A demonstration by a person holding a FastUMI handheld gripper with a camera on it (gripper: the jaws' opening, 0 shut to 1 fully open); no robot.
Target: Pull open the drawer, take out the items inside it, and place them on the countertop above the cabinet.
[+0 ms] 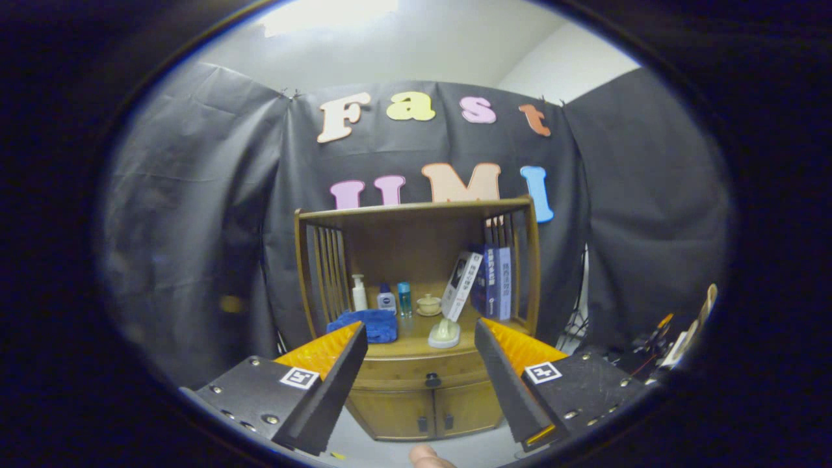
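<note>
I am holding my gripper [421, 354] wide and empty, squared to the shut-looking wooden drawer's [416, 372] dark round knob [431, 380], seemingly to line up.

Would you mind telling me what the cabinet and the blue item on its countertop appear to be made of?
The cabinet looks like brown wood with a smooth, slightly glossy finish and faint grain. The blue item looks like soft matte cloth, folded and rumpled. The open gripper is apart from both.
</note>
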